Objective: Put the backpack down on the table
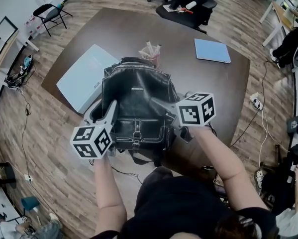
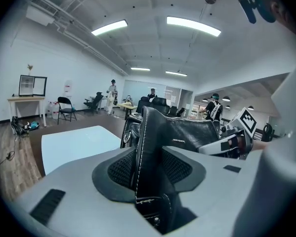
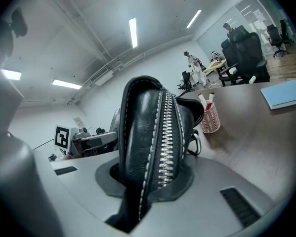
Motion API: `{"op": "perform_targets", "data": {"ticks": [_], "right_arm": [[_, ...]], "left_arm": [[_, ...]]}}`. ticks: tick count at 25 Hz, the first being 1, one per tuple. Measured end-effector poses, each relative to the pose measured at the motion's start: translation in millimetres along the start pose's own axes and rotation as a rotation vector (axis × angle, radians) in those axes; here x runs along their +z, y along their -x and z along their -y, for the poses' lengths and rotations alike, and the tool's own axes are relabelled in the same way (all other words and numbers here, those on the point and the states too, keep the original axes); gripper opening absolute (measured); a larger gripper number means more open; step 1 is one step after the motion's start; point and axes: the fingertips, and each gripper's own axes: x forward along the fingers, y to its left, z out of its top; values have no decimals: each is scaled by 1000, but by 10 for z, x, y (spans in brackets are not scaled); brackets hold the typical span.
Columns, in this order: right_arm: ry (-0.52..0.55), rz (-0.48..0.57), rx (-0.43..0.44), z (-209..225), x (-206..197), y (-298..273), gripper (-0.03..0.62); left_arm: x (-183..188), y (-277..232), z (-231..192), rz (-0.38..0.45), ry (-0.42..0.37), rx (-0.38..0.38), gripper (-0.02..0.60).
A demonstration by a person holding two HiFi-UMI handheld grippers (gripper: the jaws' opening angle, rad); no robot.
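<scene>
A black leather backpack (image 1: pixel 136 108) with a silver zip and front buckle stands upright at the near edge of the brown table (image 1: pixel 119 34), between my two grippers. My left gripper (image 1: pixel 109 112) is shut on its left side, where a stitched leather edge (image 2: pixel 147 152) is pinched between the pads (image 2: pixel 119 171). My right gripper (image 1: pixel 164 106) is shut on its right side, clamping the zipped edge (image 3: pixel 160 147). Whether the bag's bottom rests on the table I cannot tell; my arms and the grippers hide it.
A white flat board (image 1: pixel 84 76) lies on the table just left of the bag. A pink pen cup (image 1: pixel 151 54) stands right behind the bag, and a blue notebook (image 1: pixel 212 50) lies at the far right. Office chairs (image 1: pixel 188 6) stand beyond the table.
</scene>
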Motion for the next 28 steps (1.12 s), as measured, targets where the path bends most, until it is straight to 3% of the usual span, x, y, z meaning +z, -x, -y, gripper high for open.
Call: {"op": "perform_targets", "data": {"ticks": [8, 19, 28], "right_arm": [[-50, -27, 51, 49, -38, -40, 109], [-43, -52, -99, 349, -166, 15, 191], [-44, -46, -161, 462, -210, 103, 219]], "left_arm": [[-65, -118, -53, -31, -2, -3, 189], [-91, -316, -93, -75, -66, 62, 198], [-44, -346, -153, -54, -36, 82, 210]]}}
